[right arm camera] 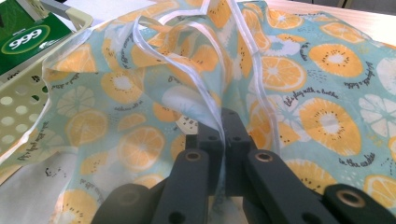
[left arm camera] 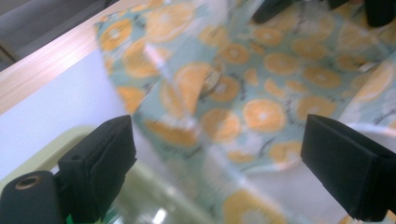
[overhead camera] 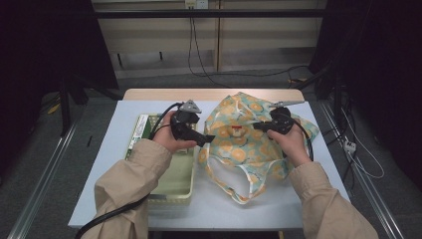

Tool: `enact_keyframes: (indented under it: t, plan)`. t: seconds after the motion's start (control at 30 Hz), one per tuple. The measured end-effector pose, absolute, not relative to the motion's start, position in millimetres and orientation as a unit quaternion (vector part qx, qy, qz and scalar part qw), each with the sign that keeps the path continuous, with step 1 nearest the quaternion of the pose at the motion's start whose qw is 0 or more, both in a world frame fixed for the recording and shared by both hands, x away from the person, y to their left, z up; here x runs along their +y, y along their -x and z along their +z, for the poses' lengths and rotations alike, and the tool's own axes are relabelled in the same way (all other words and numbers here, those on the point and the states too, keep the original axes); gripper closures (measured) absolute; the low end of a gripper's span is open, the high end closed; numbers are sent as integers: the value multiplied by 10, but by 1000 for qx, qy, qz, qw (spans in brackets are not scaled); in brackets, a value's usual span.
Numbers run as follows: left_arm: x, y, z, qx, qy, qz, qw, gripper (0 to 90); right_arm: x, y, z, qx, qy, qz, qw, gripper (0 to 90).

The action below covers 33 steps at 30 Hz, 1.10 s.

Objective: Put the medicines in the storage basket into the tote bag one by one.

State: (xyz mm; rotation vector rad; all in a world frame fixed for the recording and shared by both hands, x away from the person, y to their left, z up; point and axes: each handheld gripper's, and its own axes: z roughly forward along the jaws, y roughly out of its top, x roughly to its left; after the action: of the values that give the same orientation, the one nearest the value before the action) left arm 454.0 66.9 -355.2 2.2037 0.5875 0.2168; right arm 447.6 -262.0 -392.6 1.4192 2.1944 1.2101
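Taking the orange-print bag [overhead camera: 249,134] as the landmark, a pale green basket [overhead camera: 171,184] sat just to its left on the bench [overhead camera: 114,149], with a green box [right arm camera: 21,39] lying in the basket's far end. The bag itself lay crumpled right of the bench's middle, its looped handles trailing toward the person.

The left tongs [overhead camera: 209,138] hovered at the bag's left edge, above the basket's rim; in the left gripper view they stood wide apart [left arm camera: 219,158] with the fabric between and beyond them, gripping nothing. The right tongs [overhead camera: 260,127] were over the bag's upper middle, and the right gripper view showed them pinched tight [right arm camera: 224,135] on a fold of the bag beside its white-trimmed edge.

The step in hand appeared to be opening the bag's mouth. To do that well, the left tongs probably needed to catch a single layer of the trimmed rim opposite the right grip, not a doubled fold. Pulling gently apart then should spread the mouth; a hard tug might slip the thin fabric free.
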Motion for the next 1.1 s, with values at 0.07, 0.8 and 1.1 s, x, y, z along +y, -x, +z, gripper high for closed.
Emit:
enact_keyframes:
  t: [0.07,0.8,1.1]
  plan:
    - [760,-4540,-3552,241,-875,89,410,99,-2622,-4471,-3922,755,-489,416,130,893]
    - [1345,-4677,-3813,314,-864,123,374,57,-2644,-4436,-3927,758,-483,416,137,894]
    - [1229,-4709,-3897,324,-867,130,357,44,-2651,-4434,-3929,758,-483,416,137,893]
